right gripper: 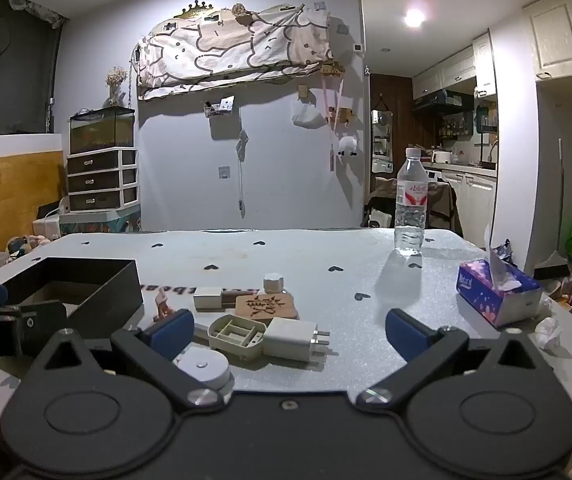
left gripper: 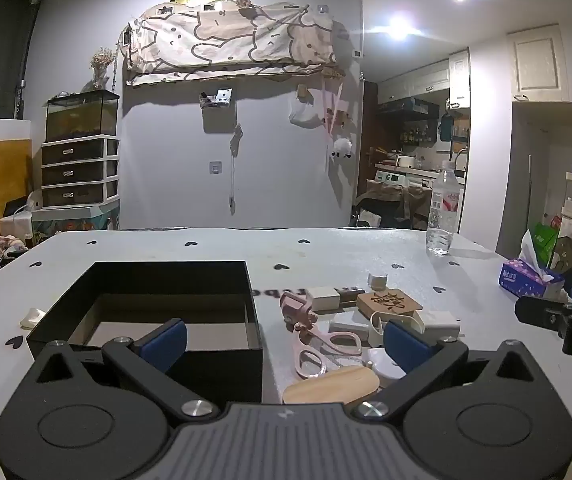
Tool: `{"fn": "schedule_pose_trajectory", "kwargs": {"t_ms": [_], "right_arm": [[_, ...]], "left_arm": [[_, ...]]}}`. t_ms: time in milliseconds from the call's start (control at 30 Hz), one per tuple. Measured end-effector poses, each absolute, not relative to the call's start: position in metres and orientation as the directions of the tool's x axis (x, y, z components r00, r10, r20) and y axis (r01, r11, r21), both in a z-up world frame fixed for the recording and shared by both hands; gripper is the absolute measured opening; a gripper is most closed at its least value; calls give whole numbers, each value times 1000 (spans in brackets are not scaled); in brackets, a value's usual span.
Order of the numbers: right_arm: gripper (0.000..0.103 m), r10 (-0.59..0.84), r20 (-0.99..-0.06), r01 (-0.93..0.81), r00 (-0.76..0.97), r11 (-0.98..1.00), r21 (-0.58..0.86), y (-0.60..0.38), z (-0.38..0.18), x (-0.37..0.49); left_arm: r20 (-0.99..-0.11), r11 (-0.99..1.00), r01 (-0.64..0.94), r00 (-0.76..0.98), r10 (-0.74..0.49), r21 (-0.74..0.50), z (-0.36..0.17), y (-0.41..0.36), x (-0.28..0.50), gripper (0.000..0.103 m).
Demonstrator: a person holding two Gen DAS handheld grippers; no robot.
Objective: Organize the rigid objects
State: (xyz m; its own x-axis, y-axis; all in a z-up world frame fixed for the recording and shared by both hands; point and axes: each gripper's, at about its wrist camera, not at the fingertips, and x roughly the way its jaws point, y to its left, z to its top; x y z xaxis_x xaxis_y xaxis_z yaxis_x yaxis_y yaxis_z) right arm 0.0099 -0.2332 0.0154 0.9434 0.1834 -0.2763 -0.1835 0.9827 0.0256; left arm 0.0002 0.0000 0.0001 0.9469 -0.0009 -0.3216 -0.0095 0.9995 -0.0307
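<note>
While we've got both grippers hovering low at the near edge of the table [right gripper: 305,248], neither one is holding anything. Our left gripper [left gripper: 284,342] has its 2 blue-padded fingers [left gripper: 166,342] spread wide, one over the black box [left gripper: 146,312] and the other over the clutter. Our right gripper [right gripper: 291,334] is just as wide, jaws apart with nothing between the pads.

Moving outward, the rigid stuff sits in a loose pile just right of the box, which is open on top. Nearest the left gripper is a flat wooden oval piece [left gripper: 331,386], touching the pink scissors [left gripper: 317,344]. From the right wrist view we see a round white disc [right gripper: 204,368] by the left pad, then a cream compartment case [right gripper: 236,336] touching a white plug charger [right gripper: 291,338]. Behind those sits a carved wooden coaster [right gripper: 266,306], a small white-and-brown block [right gripper: 210,298] and a white cap thing [right gripper: 273,282].

Further out, a water bottle [right gripper: 409,204] stands upright near the far right corner, and a purple tissue box [right gripper: 493,292] sits at the right edge, well apart from the pile.
</note>
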Motion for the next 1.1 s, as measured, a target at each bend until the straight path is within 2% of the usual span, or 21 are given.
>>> {"fn": "schedule_pose_trajectory", "kwargs": {"t_ms": [1100], "right_arm": [[103, 166, -285, -170, 944, 985, 10, -234, 13, 13]], "left_arm": [[-320, 1000, -11, 947, 2, -25, 0, 0, 0, 103]]}}
